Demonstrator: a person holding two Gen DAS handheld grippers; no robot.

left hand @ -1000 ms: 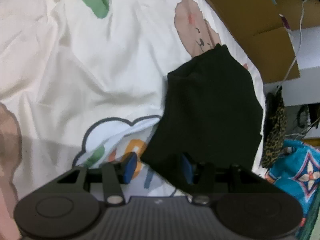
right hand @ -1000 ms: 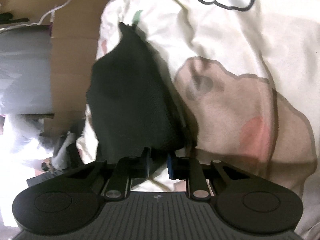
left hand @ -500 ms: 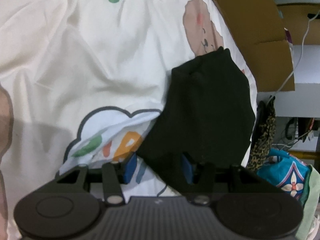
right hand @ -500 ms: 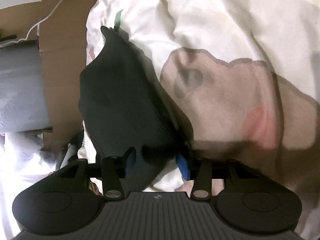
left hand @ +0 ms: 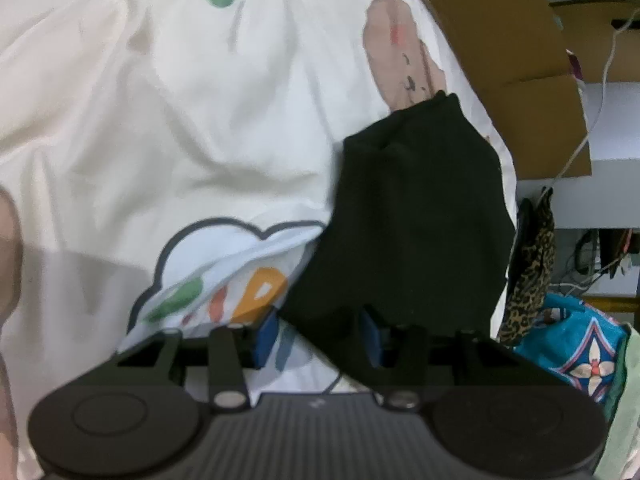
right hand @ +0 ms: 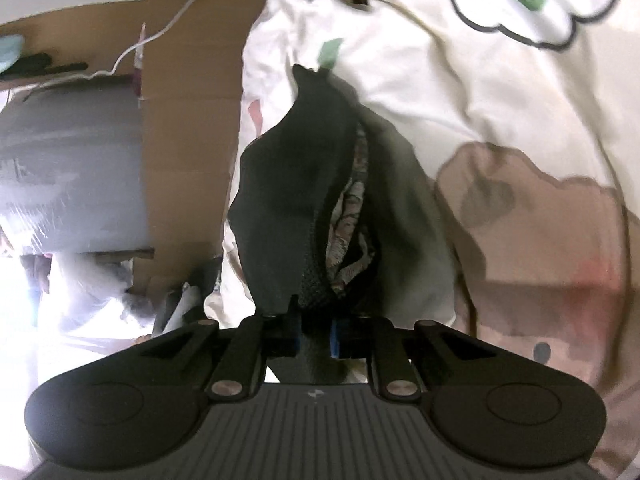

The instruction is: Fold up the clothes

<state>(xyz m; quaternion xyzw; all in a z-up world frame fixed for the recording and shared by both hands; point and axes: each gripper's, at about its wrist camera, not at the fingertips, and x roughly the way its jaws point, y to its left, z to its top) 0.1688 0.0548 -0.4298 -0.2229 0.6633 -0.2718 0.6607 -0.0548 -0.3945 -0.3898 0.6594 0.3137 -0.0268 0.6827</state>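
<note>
Cartoon-print bedsheet spread under you, black garment lying near its edge beside the cardboard, your right gripper fingers closing, pinching the garment's raised near edge, your left gripper fingers closing, half apart around its corner, not pressing.

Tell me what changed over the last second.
The right gripper opened, then is closing on the black garment edge, lifting it so a patterned inner layer shows. The left gripper narrowed slightly, jaws closing, garment corner between them. The garment otherwise lies where it was on the printed sheet.
</note>
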